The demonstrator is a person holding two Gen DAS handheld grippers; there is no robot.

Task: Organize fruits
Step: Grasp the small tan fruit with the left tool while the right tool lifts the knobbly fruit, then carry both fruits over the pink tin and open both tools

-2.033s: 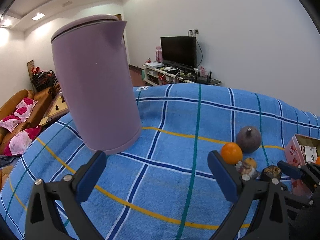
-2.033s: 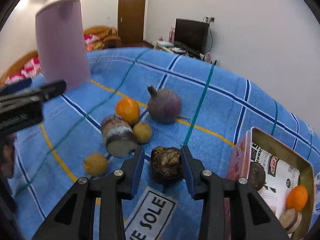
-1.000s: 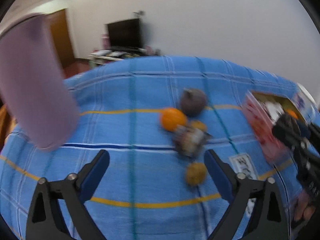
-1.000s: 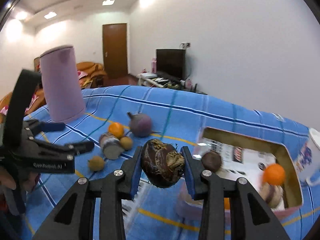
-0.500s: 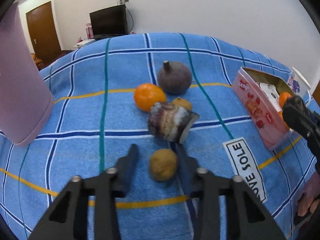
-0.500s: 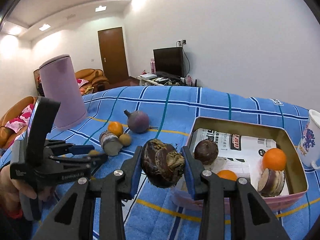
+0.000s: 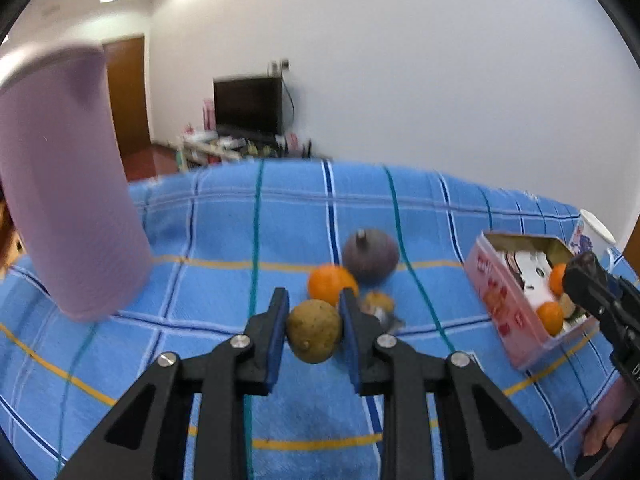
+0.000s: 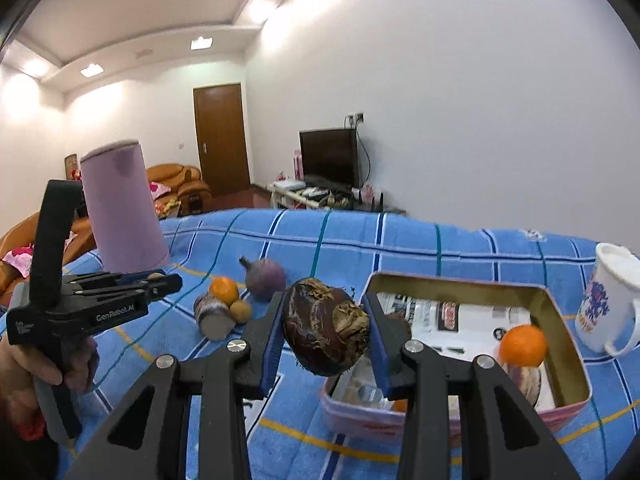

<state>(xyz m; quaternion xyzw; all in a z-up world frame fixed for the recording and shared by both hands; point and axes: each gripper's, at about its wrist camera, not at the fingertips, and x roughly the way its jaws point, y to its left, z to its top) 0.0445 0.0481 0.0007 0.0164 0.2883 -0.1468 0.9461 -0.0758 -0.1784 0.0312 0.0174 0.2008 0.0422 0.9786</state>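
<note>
Since a second ago the left gripper [image 7: 314,330] has gone from wide open over the cloth to clamped on a small yellow-brown fruit [image 7: 315,336], now raised clear of the surface; the right gripper [image 8: 326,334] has carried its dark wrinkled fruit [image 8: 326,326] from beside the loose pile to the near rim of the tin.

Blue checked cloth [image 7: 240,220] — covers the whole work surface. A tall lilac container [image 7: 68,188] stands upright at the left side, well apart from the fruit.

Pink tin box [image 8: 560,312], open-topped, sits at the right. Inside it: an orange [image 8: 522,344] toward the right end, a cut brown-skinned piece just below it, and printed paper lining the bottom. A white mug [image 8: 608,300] stands just beside the tin's right end.

Loose group on the cloth, between container and tin: a purple round fruit with a stem [image 7: 370,256], a second orange [image 7: 332,282] touching or nearly touching it, and a cut striped piece [image 8: 212,318] with a small tan fruit beside it — blurred in the left view, so contact cannot be confirmed.

Right gripper: blue pads pressed on both sides of the dark fruit, held above the tin's edge. Left gripper: narrowly closed, pads pressed on the yellow-brown fruit. A hand [image 8: 24,364] grips its handle.
</note>
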